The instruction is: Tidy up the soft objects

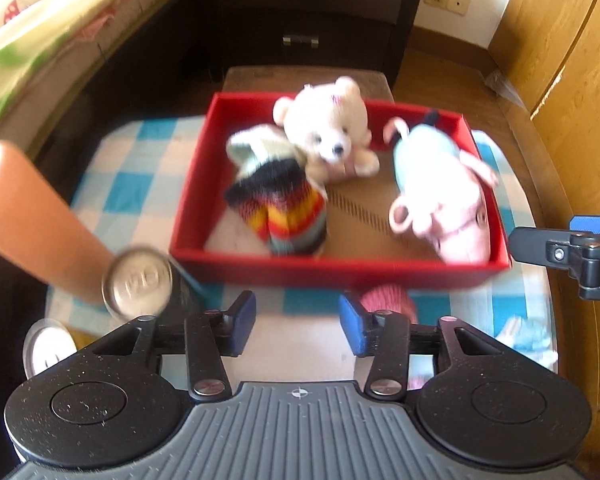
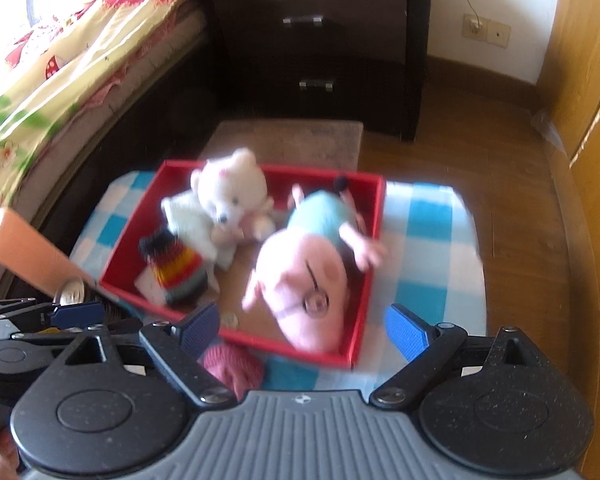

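A red box (image 1: 340, 272) (image 2: 360, 280) on the checkered cloth holds a white teddy bear (image 1: 328, 128) (image 2: 232, 196), a striped knitted piece (image 1: 284, 208) (image 2: 176, 268) and a pink pig plush in a blue shirt (image 1: 444, 200) (image 2: 312, 276). A pink yarn ball (image 1: 388, 300) (image 2: 232, 364) lies on the cloth in front of the box. My left gripper (image 1: 298, 326) is open and empty above the cloth, just before the box. My right gripper (image 2: 300, 326) is open and empty, over the box's near edge by the pig.
An orange cylinder (image 1: 32, 220) (image 2: 24, 252) and two metal cans (image 1: 138, 280) (image 1: 48, 350) stand at the left. A light blue soft item (image 1: 528, 336) lies at the right. A bed (image 2: 60, 60), a dark drawer cabinet (image 2: 316, 48) and a small stool (image 2: 288, 140) are behind.
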Tool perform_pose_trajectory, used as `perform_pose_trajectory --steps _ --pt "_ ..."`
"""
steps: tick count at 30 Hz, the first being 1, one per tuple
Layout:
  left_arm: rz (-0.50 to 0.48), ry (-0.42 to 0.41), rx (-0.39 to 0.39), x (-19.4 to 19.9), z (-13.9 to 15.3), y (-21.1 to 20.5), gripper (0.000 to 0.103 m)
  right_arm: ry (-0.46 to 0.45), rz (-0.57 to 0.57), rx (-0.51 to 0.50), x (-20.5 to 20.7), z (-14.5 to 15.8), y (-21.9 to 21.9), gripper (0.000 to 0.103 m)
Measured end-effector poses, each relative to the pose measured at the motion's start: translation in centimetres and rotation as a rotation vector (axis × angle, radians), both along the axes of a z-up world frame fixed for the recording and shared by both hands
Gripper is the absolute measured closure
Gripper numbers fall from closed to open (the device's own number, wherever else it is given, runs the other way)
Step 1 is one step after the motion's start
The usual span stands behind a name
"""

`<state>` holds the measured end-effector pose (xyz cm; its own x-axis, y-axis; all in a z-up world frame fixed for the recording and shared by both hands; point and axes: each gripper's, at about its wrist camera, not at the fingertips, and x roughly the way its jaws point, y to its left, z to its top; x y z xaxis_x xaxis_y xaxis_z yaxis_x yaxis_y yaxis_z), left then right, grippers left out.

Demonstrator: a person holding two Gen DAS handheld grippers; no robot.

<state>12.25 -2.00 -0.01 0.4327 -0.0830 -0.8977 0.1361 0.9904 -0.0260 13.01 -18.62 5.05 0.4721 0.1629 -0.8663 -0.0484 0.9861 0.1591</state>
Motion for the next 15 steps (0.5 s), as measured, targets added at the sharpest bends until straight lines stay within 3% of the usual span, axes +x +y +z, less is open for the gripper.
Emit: perform_pose_trajectory --steps 7,15 --pt "0.027 0.048 -0.024 -1.2 -2.4 0.5 0.042 0.05 -0.009 0.004 -2.8 -2.4 -1.2 0.033" --pt "0.069 0.068 -0.057 -0.6 -4.9 0.9 0.037 0.098 -0.031 0.026 -3.9 -4.9 -2.9 0.033"
